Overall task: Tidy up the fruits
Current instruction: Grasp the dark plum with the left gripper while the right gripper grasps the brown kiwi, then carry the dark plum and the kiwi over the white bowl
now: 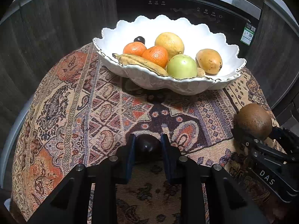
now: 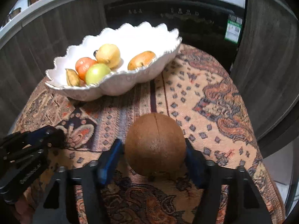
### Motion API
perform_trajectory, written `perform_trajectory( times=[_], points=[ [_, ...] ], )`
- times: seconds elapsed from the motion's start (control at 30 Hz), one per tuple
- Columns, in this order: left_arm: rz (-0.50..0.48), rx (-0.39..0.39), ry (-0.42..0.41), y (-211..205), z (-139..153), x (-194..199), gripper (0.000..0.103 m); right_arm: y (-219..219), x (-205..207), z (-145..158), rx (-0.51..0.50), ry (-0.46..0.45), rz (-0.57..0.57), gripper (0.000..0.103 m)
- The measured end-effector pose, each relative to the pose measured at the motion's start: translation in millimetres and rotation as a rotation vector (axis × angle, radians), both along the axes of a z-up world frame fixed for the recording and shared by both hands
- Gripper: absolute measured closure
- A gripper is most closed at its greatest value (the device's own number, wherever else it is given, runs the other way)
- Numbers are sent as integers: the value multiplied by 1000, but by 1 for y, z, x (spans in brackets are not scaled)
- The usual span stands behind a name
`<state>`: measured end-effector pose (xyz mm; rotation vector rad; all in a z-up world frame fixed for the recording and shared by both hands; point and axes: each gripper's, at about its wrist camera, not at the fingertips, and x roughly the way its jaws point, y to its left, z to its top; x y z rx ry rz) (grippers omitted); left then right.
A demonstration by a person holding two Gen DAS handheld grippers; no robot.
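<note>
Left gripper (image 1: pixel 147 146): jaws closed on a small dark fruit (image 1: pixel 147 145), its lower half hidden between the pads. Right gripper (image 2: pixel 154 149): jaws straddle a brown round fruit (image 2: pixel 155 145); the left pad stands just beside it, and contact at the right pad is hard to make out. Both fruits sit low over the patterned cloth (image 1: pixel 74 102), with bare cloth between them and the white scalloped bowl (image 1: pixel 168 85) of fruit at the far edge. Dark cabinets (image 1: pixel 56 18) stand behind.
</note>
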<state>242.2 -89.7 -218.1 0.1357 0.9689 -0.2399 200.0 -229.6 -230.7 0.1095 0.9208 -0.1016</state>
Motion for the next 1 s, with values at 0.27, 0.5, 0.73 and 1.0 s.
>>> perform_trajectory(
  times=[0.27,0.5,0.73,1.0],
  points=[
    [1,2,-8,1,6,-4,76,1,-3,5,-4,-11,7,47],
    [-7,4,-36,1,26,-9,76,3,-10,22,-5,-50,1,47],
    [-34,8,-78,-5,53,-11,76,4,-20,47,-6,-90,-2,47],
    [-44,-8,-128,-6,86,-4,76,4,-18,83,5,-146,-3,47]
  ],
)
